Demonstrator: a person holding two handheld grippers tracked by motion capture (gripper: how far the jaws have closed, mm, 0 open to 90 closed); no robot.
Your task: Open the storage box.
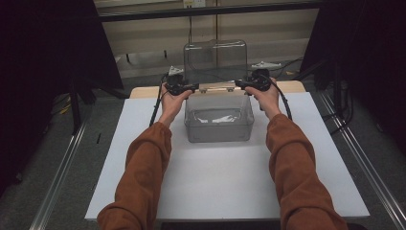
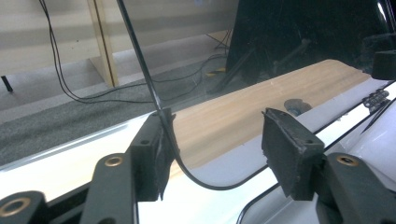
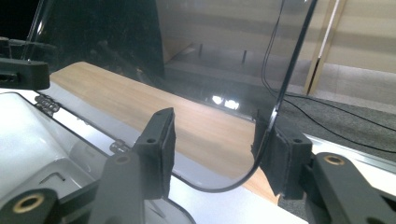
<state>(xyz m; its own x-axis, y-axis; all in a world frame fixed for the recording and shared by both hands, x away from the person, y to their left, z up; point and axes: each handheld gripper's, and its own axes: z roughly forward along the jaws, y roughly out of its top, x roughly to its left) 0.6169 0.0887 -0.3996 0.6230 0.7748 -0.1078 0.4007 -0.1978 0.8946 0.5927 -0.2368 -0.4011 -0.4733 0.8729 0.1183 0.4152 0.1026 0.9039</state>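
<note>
Holding both grippers at the hinged edge of a clear plastic box (image 1: pixel 219 125), I had the left gripper (image 1: pixel 187 88) and right gripper (image 1: pixel 243 84) facing each other across the raised lid (image 1: pixel 215 60). The box stood on the white table board (image 1: pixel 143 143), toward its far side, with the lid standing nearly upright above the rear wall.

Left gripper: jaws apart. The lid's rounded lower corner (image 2: pixel 196 179) lay between them, its edge against the left pad (image 2: pixel 156 158) and well clear of the other pad. No clamp was made.

Right gripper: jaws apart. The opposite lid corner (image 3: pixel 243 179) sat between them, its edge against the right pad (image 3: pixel 280 163).

The hinges (image 3: pixel 44 103) ran along the line between my two tools, so the lid's long axis lay left to right, from one gripper to the other. Each hand stood equally near its own corner. I judged that any swing of the lid, forward to shut it or back, would turn about that hinge line, so both grippers would need to travel together.
</note>
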